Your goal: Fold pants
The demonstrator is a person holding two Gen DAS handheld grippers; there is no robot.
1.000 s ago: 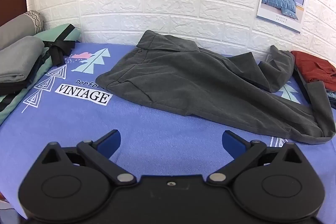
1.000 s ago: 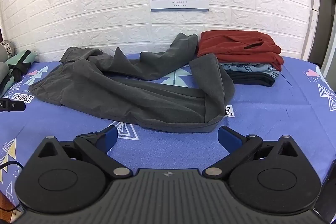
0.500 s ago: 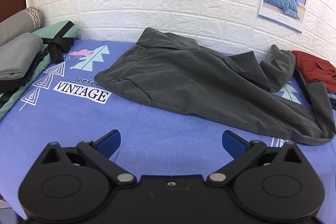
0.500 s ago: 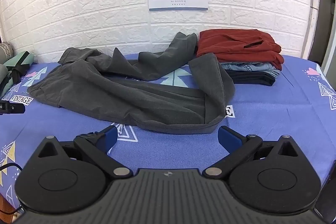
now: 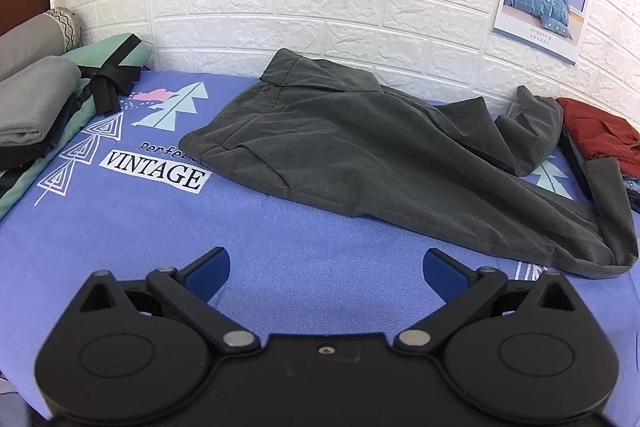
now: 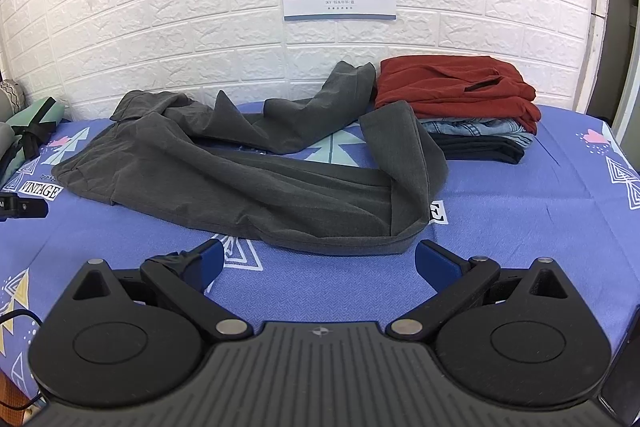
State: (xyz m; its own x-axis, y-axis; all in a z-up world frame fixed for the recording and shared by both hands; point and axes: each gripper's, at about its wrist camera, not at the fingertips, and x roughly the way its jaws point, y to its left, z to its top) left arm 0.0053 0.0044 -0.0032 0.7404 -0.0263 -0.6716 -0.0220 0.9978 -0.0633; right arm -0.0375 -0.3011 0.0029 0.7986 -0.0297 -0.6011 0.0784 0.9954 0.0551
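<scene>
the left gripper [image 5: 326,273] has a flat black body with two big round discs, one on each side, and each disc has a shallow circle pressed in it. two black link arms go forward from silver rivets, and they end in blue fingertips [image 5: 210,269]. a small screw sits in the middle of the body.

the right gripper [image 6: 320,265] has the same black discs, silver rivets and blue fingertips [image 6: 434,263], but its middle part is grey with fine ribs and a small round mark. a piece of dark tape or cloth is around its left finger. a thin black cable [image 6: 18,319] hangs at the lower left.
</scene>
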